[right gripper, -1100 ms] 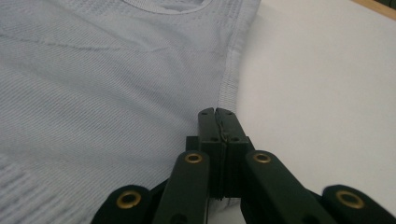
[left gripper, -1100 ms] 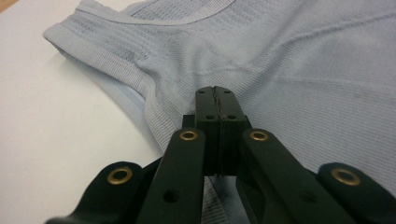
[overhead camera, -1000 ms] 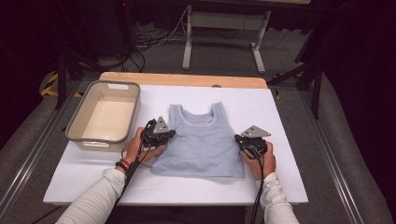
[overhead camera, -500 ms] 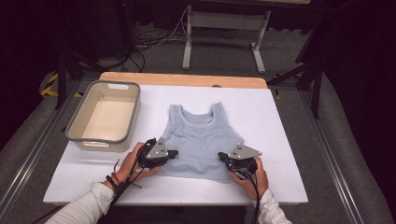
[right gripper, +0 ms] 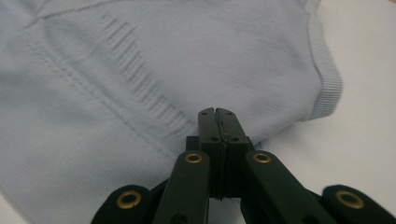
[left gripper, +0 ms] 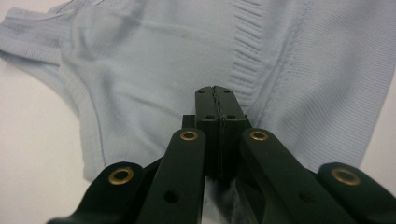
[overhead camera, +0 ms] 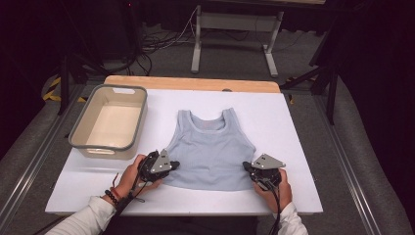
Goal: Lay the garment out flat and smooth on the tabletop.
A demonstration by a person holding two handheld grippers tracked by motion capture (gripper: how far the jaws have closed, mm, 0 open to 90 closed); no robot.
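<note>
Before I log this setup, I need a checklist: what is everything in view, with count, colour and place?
tank top: one, pale blue, flat at the middle of the table, straps away from the person.
bin: one, grey rim with cream inside, on the table's left part, nothing visible inside.
table: one, white top with a wooden far edge.
metal frame: one, grey, on the floor beyond the table.
left claw: one, black, shut at the top's lower left corner.
right claw: one, black, shut at its lower right corner.

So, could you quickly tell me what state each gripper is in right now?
Left gripper: closed on the bottom hem of the light blue tank top.
Right gripper: closed on the same top's hem, at the other corner.
</note>
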